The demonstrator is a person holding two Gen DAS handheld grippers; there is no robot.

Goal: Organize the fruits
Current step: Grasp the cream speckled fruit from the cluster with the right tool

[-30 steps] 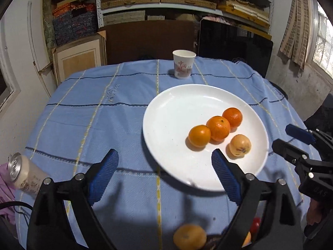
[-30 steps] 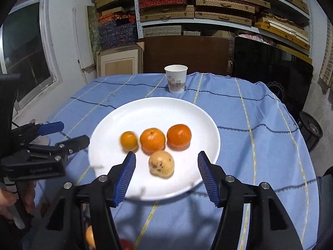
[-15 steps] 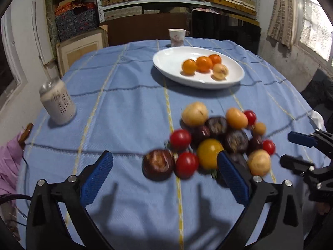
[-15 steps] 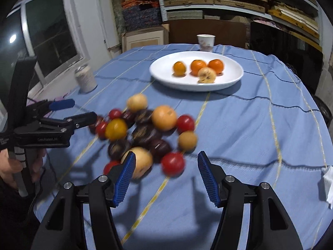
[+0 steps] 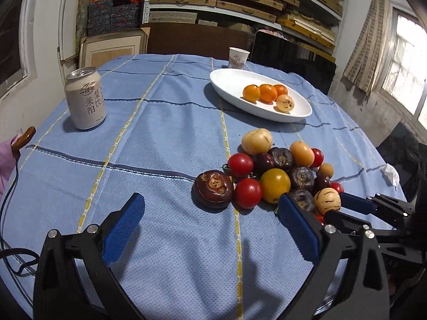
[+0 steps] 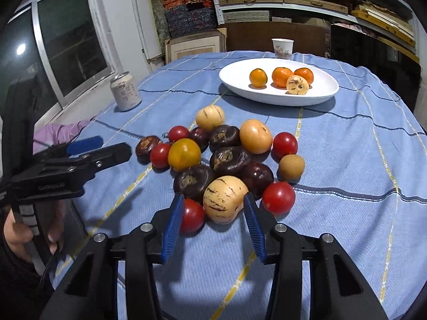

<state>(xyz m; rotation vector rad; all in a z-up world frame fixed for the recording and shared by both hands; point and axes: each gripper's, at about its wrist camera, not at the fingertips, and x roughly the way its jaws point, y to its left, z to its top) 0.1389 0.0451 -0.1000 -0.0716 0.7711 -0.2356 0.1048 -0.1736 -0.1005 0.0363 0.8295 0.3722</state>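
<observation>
Right gripper (image 6: 213, 213): my blue pads sit either side of a striped pale melon-like fruit (image 6: 225, 199) at the near edge of the pile; jaws part-open around it, and I cannot tell whether the pads touch its skin.
Left gripper (image 5: 210, 226): jaws wide apart, nothing between them, held low over bare cloth just short of the pile.
Fruit pile (image 6: 226, 154): straight ahead of my right tool, ahead and to the right of my left; red tomatoes, dark purple-brown rounds, one yellow tomato (image 6: 184, 154), pale striped fruits, a small tan one, all touching in a heap.
Nearest to left tool: a dark wrinkled fruit (image 5: 213, 188), just beyond the gap between the fingers, with a red tomato (image 5: 248, 193) touching its right side.
White plate (image 6: 240, 88): well beyond the pile; holds three oranges (image 6: 283, 76) in a row and one pale speckled fruit (image 6: 297, 85) in front of them.
Can (image 5: 85, 98): upright, far left of my left tool; pale label with Chinese characters printed down it, small print too fine to read.
Paper cup (image 6: 282, 48): behind the plate, red marks on its side, not legible.
Writing on tool: the side of the left gripper's body shows raised lettering in the right wrist view, too blurred to read.
Tablecloth (image 5: 165, 138): blue with yellow and dark lines.
</observation>
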